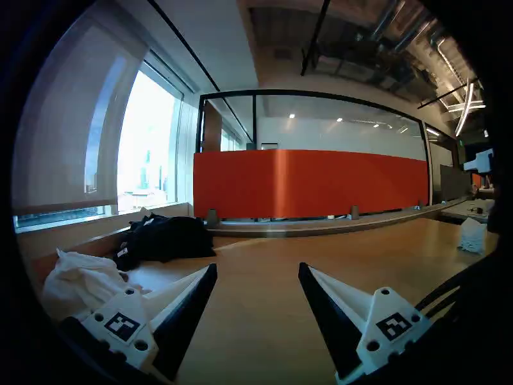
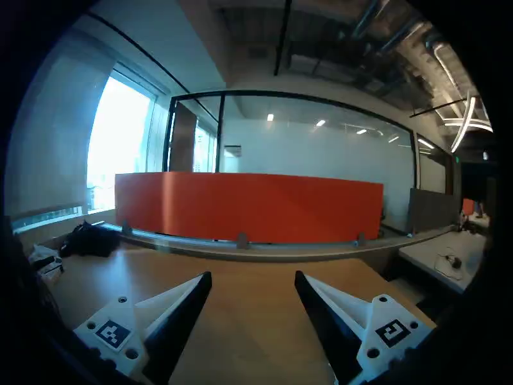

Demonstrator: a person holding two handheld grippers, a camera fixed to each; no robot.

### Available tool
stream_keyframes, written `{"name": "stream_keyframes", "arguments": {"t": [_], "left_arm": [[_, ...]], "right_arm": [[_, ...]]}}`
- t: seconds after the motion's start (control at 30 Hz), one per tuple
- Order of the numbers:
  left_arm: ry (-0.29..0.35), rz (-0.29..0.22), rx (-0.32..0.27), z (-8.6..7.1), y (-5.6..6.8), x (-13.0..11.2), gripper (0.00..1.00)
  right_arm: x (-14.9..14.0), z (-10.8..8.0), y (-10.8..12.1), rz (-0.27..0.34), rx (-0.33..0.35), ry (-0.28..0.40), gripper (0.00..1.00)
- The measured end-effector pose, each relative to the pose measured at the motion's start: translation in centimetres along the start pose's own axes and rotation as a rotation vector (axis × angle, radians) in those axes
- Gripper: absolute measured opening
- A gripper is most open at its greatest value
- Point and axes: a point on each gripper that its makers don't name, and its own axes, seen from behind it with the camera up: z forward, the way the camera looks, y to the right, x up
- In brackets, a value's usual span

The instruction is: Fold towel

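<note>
I see my left tongs and right tongs spread wide above the smooth wooden counter; a crumpled white towel lies near the left pair.

No words, numbers, brand names or signs can be read in either view. The only printed marks are small square black-and-white coded tags. One sits on the white base of each finger of the left gripper in the left gripper view and of the right gripper in the right gripper view, and they carry blocky patterns rather than letters or digits.
</note>
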Motion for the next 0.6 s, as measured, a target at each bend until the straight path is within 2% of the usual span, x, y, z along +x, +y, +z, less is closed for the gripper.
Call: {"name": "stream_keyframes", "arguments": {"t": [0.3, 0.6], "left_arm": [[0.000, 0.000, 0.000, 0.0, 0.0, -0.1, 0.94], [0.000, 0.000, 0.000, 0.0, 0.1, -0.1, 0.94]], "right_arm": [[-0.1, 0.4, 1.2, -0.014, -0.008, 0.052, 1.00], [-3.3, 0.6, 3.1, 0.017, -0.041, 0.046, 1.00]]}}
